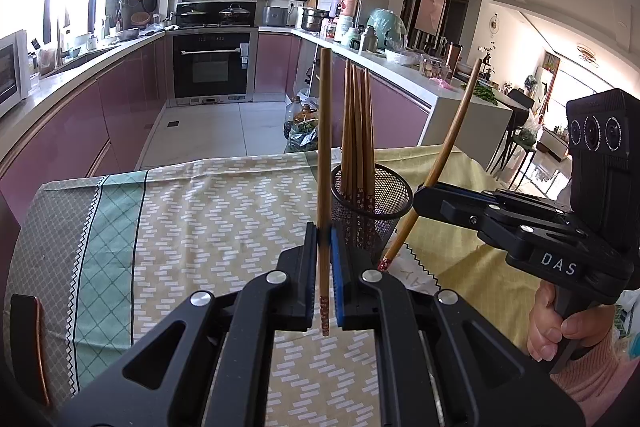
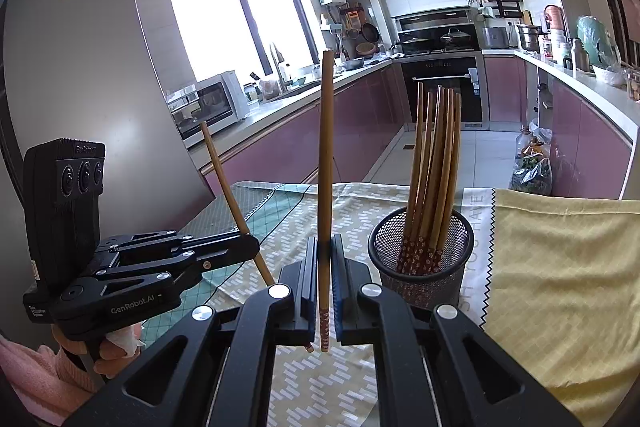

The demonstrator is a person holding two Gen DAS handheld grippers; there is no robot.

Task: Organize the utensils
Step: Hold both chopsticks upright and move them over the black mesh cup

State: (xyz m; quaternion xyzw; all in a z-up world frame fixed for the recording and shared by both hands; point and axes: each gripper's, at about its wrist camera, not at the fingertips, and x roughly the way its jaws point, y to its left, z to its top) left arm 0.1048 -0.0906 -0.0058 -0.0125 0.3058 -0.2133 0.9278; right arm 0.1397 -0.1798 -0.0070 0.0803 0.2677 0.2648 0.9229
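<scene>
A black mesh cup (image 1: 372, 201) stands on the cloth-covered table and holds several wooden chopsticks (image 1: 357, 131) upright; it also shows in the right wrist view (image 2: 421, 255). My left gripper (image 1: 324, 259) is shut on one chopstick (image 1: 324, 155), held upright just left of and nearer than the cup. My right gripper (image 2: 325, 267) is shut on another chopstick (image 2: 325, 163), also upright, left of the cup. In the left wrist view the right gripper (image 1: 424, 197) sits to the right of the cup with its chopstick (image 1: 444, 155) tilted. In the right wrist view the left gripper (image 2: 250, 247) holds its chopstick (image 2: 228, 187) tilted.
The table wears a patterned green and beige cloth (image 1: 192, 219) with a yellow cloth (image 2: 560, 267) on its right part. A dark phone-like object (image 1: 28, 347) lies at the table's left edge. Kitchen counters, an oven (image 1: 212, 63) and bags on the floor (image 1: 302, 131) lie beyond.
</scene>
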